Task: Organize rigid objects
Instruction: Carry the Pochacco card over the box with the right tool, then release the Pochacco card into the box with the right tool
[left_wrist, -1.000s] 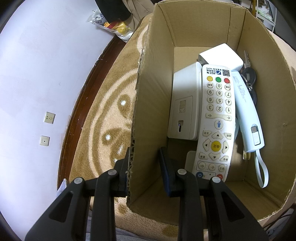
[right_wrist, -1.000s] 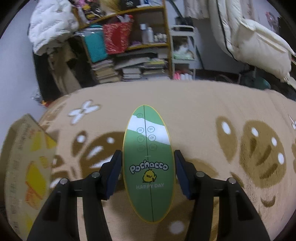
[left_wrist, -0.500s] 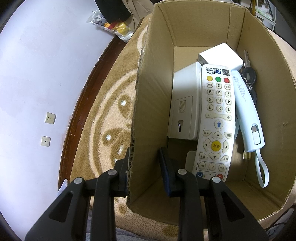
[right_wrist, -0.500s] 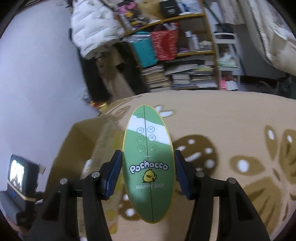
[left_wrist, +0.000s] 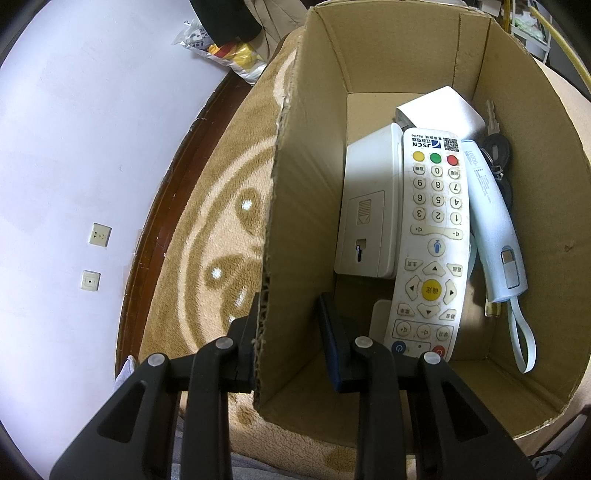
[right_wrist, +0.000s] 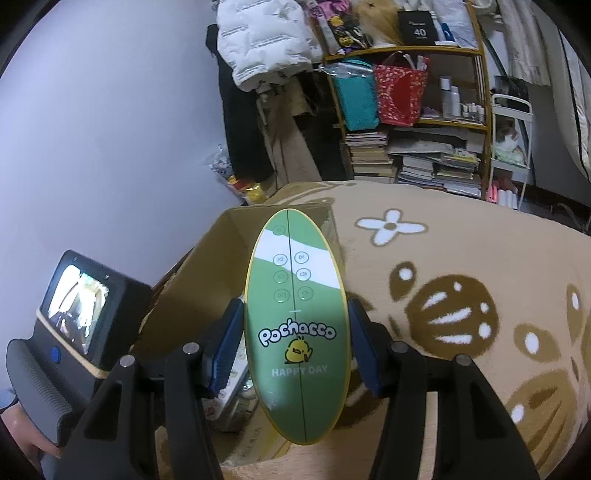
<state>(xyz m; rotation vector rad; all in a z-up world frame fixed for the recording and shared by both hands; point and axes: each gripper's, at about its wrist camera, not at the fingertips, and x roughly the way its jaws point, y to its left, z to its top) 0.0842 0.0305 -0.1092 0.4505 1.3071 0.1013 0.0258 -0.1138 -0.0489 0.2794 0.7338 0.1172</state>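
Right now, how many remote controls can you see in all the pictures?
2. A white remote lies in the box, on other white devices. A green oval remote is held in the right claw above the box. Others may be hidden underneath.

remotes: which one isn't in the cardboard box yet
The green oval Pochacco remote, clamped in the right tool above the brown cardboard box; the white keypad remote already lies inside.

Dim indoor light in both views, heavy fisheye bending with black corners, bright patch on the white remote (left_wrist: 432, 240) at 3 o'clock, deep shadow along the box wall (left_wrist: 299, 221), glowing screen (right_wrist: 75, 308) at 9 o'clock, sharp focus throughout.
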